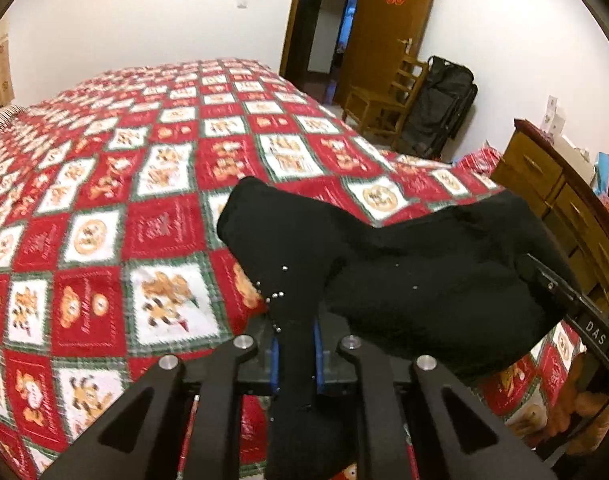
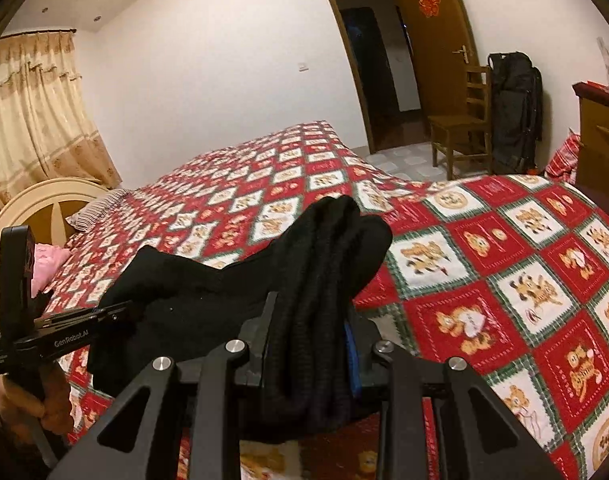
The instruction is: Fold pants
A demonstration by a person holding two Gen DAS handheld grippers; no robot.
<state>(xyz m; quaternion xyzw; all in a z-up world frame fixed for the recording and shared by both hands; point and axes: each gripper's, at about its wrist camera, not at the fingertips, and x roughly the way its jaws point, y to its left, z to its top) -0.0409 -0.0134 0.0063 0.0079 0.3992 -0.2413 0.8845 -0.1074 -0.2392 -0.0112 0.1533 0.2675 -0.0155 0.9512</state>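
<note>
Black pants (image 1: 404,268) hang bunched in the air above the bed, held between both grippers. My left gripper (image 1: 296,344) is shut on a fold of the pants; its blue pads press the cloth from both sides. My right gripper (image 2: 316,336) is shut on a thick ribbed bunch of the pants (image 2: 324,280), likely the waistband. In the left wrist view the right gripper (image 1: 560,292) shows at the right with cloth draped over it. In the right wrist view the left gripper (image 2: 116,314) shows at the left, clamped on the other end.
A red, white and green patterned quilt (image 1: 144,200) covers the bed under the pants. A wooden dresser (image 1: 552,184) stands at the right. A wooden chair (image 2: 460,128) and a black bag (image 2: 512,112) stand by the open door. A headboard (image 2: 36,208) is at the left.
</note>
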